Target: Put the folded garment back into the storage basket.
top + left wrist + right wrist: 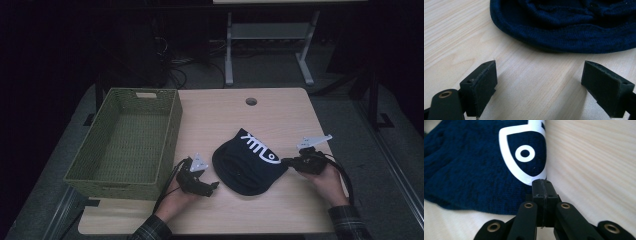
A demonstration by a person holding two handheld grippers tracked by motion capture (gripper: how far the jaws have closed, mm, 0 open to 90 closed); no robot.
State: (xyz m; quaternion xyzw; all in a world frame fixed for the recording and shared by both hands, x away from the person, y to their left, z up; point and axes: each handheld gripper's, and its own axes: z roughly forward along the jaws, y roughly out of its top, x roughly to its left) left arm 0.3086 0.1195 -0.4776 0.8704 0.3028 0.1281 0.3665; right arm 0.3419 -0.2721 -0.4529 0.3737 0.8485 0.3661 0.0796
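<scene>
Right gripper (pixel 543 182): jaws pressed flat together, tips at the hem of the dark blue beanie (pixel 474 170) beside its white fish print; whether any knit is pinched between the pads, impossible to tell, since the closed tips cover the spot. Left gripper (pixel 539 82): jaws wide apart over bare wood, nothing between them, the beanie's ribbed rim just ahead and cut off by the top edge. Seen from the high view, beanie (pixel 247 162) lying crumpled near the front of the table (pixel 280 115), between the left gripper (pixel 207 187) and the right gripper (pixel 290 162); folds lost in the dim light. Green woven basket (pixel 125 142) at the table's left edge, its near corner overhanging. Room beyond too dark to read.
</scene>
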